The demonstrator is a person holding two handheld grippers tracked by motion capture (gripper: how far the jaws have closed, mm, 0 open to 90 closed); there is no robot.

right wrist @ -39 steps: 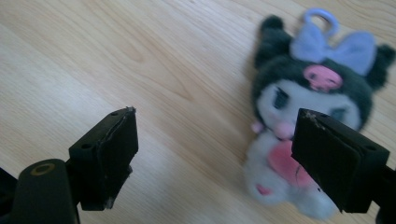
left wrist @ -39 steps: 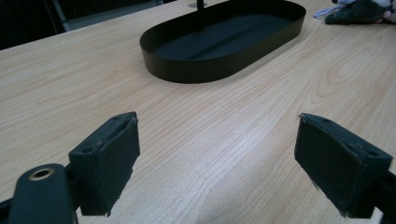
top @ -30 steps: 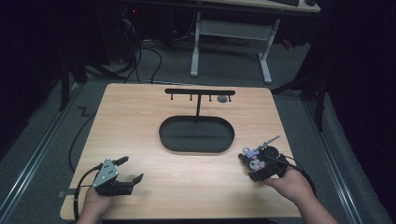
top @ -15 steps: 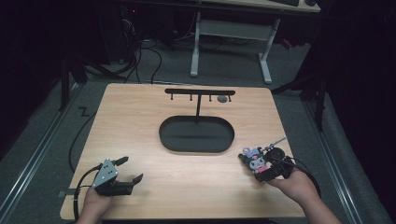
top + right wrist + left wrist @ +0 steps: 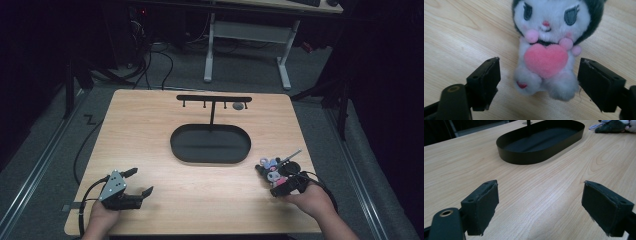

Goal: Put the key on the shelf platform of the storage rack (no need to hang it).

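Observation:
A small plush toy (image 5: 546,50) with a white face, dark hood and pink heart lies on the wood table near the right edge (image 5: 272,167). My right gripper (image 5: 539,67) is open, one jaw on each side of the toy's lower body, neither touching it. In the high view the right gripper (image 5: 274,178) sits just behind the toy on the person's side. My left gripper (image 5: 141,180) rests open at the front left with nothing between its jaws (image 5: 539,192). The toy (image 5: 614,125) is far off at the top right of the left gripper view.
A black oval tray (image 5: 210,160) sits mid-table, with a T-shaped black stand (image 5: 212,107) rising from its back and a small grey thing (image 5: 238,105) hanging from its bar. The tray (image 5: 534,157) lies ahead of the left gripper. A thin grey stick (image 5: 291,157) pokes out beside the toy.
The right hand has shifted slightly toward the near edge and more of the toy shows in front of its gripper. The left gripper has stayed put.

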